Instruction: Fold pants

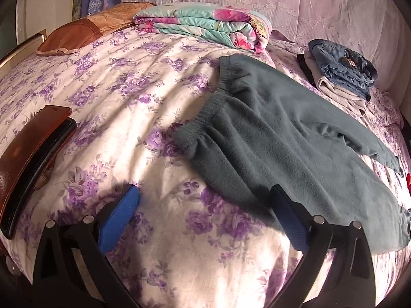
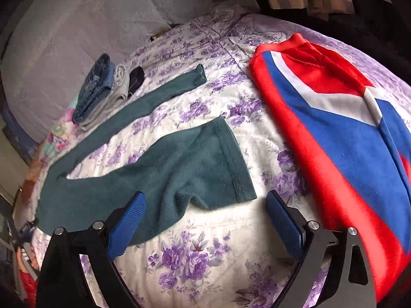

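Observation:
Dark teal fleece pants (image 1: 277,138) lie spread flat on the floral bedspread (image 1: 123,82), waistband toward the middle of the bed, legs running right. My left gripper (image 1: 203,192) is open just above the bed, its right blue pad resting over the near edge of the pants by the hip. In the right wrist view the two pant legs (image 2: 164,169) lie apart, the near cuff close in front. My right gripper (image 2: 205,200) is open, hovering at that cuff, with the cuff's corner lying between its fingers and not gripped.
A folded floral quilt (image 1: 205,25) and a brown pillow (image 1: 77,33) lie at the head. Folded jeans and grey clothes (image 1: 341,71) are stacked beyond the pants. A brown case (image 1: 28,154) lies at the left. A red, white and blue garment (image 2: 334,133) lies right of the cuffs.

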The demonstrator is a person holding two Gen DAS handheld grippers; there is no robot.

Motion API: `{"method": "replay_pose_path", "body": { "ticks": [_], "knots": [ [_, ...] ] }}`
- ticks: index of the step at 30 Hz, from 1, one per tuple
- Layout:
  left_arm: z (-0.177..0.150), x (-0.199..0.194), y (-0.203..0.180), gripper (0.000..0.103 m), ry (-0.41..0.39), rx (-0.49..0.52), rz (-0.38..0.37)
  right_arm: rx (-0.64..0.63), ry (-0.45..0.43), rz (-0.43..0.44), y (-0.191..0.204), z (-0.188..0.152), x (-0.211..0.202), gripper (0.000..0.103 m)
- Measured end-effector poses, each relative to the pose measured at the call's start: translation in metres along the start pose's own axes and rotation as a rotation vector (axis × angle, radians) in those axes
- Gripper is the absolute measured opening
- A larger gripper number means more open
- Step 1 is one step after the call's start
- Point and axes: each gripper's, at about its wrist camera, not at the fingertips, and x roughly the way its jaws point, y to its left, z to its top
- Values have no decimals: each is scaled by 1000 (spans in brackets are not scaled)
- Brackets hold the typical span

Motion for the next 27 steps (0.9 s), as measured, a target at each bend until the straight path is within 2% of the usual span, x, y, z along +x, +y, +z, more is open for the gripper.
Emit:
{"method": "replay_pose_path", "body": {
  "ticks": [3,5,9,10,11,15,16,17,18,19,20,21,22,23,25,27],
  "knots": [
    [-1,0,0,98,-3,0,-2,115,-20,87,-15,6,-4,78],
    [-1,0,0,98,-5,-1,-5,175,-5,142,-23,10,1,56],
    [-2,-2,2,98,-15,-14,-22,243,-9,180,-35,7,10,29],
    [-2,-2,3,98,-17,-18,-27,253,-22,180,-37,6,9,14],
    [-2,-2,3,98,-17,-20,-29,265,-38,172,-39,5,8,8],
    [-2,-2,2,98,-14,-11,-23,176,-133,84,-36,18,-22,7],
    [-2,-2,1,98,-14,-10,-20,141,-120,41,-33,22,-24,8],
    [-2,-2,1,98,-13,-9,-17,68,-66,-25,-28,25,-16,12],
    [-2,-1,0,98,-13,-8,-15,-22,0,-123,-21,24,-3,16],
    [-2,-1,0,98,-13,-7,-14,-74,25,-206,-19,20,6,20],
    [-2,-2,0,98,-13,-6,-12,-96,15,-223,-15,17,7,21],
    [-3,-2,0,98,-13,-4,-9,-95,-8,-240,-15,14,0,24],
    [-3,-2,-1,98,-14,-1,-6,-91,-46,-260,-10,15,-9,32],
    [-3,-3,-1,98,-16,2,-2,-96,-123,-281,-3,16,-22,40],
    [-2,-9,-1,98,-35,-3,5,-163,-231,-334,20,18,-38,47],
    [1,-20,-2,98,-77,-15,-1,-290,-221,-310,51,20,-33,53]
  ]
}}
